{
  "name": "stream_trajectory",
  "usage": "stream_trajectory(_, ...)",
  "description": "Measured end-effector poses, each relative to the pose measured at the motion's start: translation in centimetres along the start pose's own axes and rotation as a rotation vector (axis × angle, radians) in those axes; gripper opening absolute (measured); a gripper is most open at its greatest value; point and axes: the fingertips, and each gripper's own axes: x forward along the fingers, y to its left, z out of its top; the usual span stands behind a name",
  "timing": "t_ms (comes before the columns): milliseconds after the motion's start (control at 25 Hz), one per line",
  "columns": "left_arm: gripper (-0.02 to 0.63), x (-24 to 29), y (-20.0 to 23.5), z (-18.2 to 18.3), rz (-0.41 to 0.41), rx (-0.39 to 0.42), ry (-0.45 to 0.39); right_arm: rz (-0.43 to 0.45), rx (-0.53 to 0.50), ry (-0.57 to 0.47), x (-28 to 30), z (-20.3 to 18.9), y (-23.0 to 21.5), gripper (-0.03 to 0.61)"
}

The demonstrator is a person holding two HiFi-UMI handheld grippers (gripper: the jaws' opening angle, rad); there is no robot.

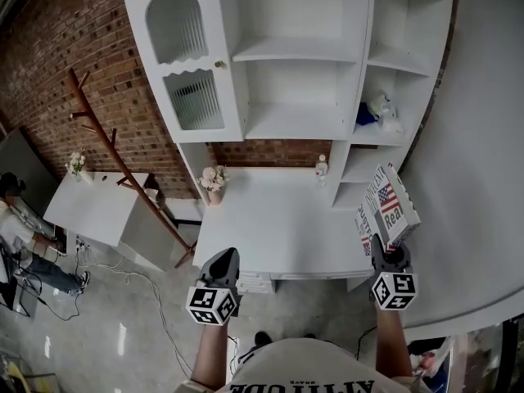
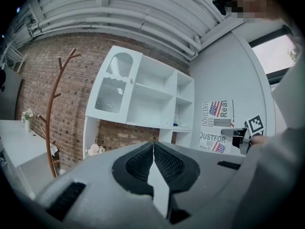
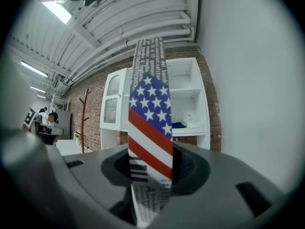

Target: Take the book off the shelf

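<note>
Book (image 1: 388,205), just one, clamped in right gripper (image 1: 390,254)

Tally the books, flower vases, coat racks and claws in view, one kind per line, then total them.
book: 1
flower vases: 2
coat rack: 1
claws, left claw and right claw: 2
Total: 6

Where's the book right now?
Head view, right side: the book is clamped in the right gripper, clear of the shelf unit, in the air just past the white desk's right edge.
</note>
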Motion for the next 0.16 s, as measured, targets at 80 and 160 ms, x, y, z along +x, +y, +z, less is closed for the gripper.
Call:
stream_trajectory(80,0.026,0.00,-0.02,0.00,-0.001,0.000,0.001,0.002,-0.002,-0.001,0.02,0.13,0.11,0.164)
stream_trajectory(160,0.026,0.02,-0.07,0.05,-0.003,-0.001,0.002,0.005,-0.004,-0.003,0.07,0.31,0.21,0.164)
